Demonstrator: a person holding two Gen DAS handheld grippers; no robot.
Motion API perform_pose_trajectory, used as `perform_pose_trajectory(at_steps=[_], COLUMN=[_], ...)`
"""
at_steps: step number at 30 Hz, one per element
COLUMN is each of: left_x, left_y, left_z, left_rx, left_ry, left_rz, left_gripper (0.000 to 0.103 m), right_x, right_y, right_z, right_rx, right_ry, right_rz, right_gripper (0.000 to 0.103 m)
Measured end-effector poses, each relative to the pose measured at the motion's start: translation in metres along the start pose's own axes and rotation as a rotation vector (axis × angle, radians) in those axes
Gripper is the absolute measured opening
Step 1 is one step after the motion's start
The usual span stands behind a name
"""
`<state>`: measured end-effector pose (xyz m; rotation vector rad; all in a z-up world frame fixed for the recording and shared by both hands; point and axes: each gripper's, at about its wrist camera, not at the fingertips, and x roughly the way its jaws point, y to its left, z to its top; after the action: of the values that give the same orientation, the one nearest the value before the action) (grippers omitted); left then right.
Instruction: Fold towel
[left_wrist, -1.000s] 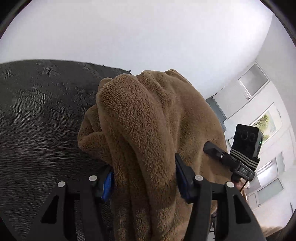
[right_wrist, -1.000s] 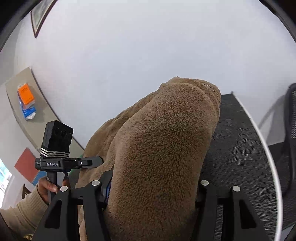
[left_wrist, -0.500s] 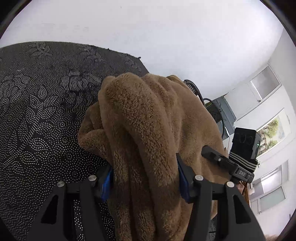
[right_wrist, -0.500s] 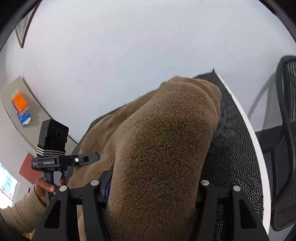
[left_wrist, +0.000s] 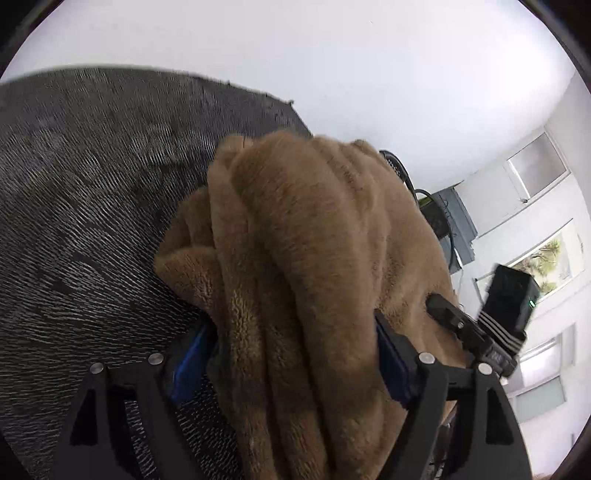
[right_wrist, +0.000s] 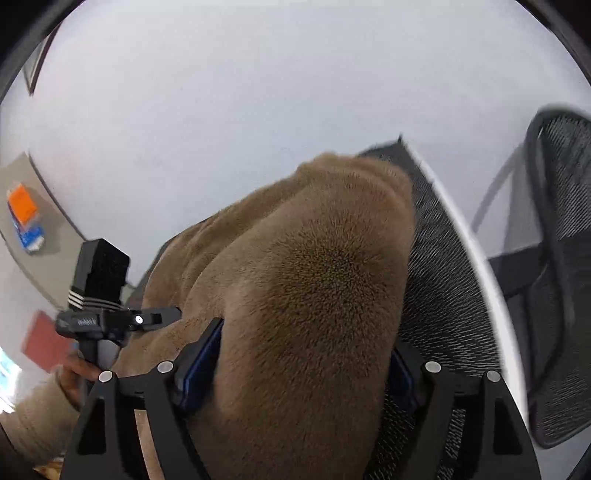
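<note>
- Towel (left_wrist: 306, 258) – bunched over the dark mat (left_wrist: 92, 203), ready to be laid down.
- Left gripper (left_wrist: 291, 365) and right gripper (right_wrist: 295, 369) – jaws have just been opening, letting go; towel between them.

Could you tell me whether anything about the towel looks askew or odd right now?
Yes: the brown towel is bunched into thick, uneven rolls over the dark patterned mat instead of a flat, squared fold. It sits between the jaws of the left gripper and the right gripper, which have just been opening.

Towel (left_wrist: 303, 258) hides most table cloth (left_wrist: 92, 221) (blurred too).
</note>
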<state>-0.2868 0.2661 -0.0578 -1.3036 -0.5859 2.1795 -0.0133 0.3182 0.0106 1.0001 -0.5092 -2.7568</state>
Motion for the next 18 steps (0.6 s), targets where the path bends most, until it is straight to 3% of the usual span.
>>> perform_pose_trajectory(at_steps=[5, 8, 12, 15, 18], left_x=[-0.058, -0.059, -0.049, -0.036, -0.05], left_y=[-0.031, -0.049, -0.062, -0.054, -0.044], left_z=[-0.006, -0.013, -0.028, -0.019, -0.017], left_rx=[0.089, 0.135, 0.143, 0.087, 0.022], left_ry=[-0.098, -0.077, -0.021, -0.01, -0.019], left_rz=[0.004, -0.051, -0.127, -0.162, -0.156], left_gripper=[0.084, 0.085, 0.085, 0.085, 0.085], right_x=[-0.065, -0.094, -0.103, -0.094, -0.078], right_y=[0.048, 0.08, 0.129, 0.166, 0.193], right_z=[-0.01, -0.023, -0.054, -0.08, -0.099], right_rx=[-0.184, -0.271, -0.428, -0.569, -0.7], right_ry=[-0.202, -0.26, -0.237, -0.186, -0.144], right_rz=[-0.176, -0.166, -0.119, -0.097, -0.101], right_gripper=[0.08, 0.08, 0.08, 0.08, 0.08])
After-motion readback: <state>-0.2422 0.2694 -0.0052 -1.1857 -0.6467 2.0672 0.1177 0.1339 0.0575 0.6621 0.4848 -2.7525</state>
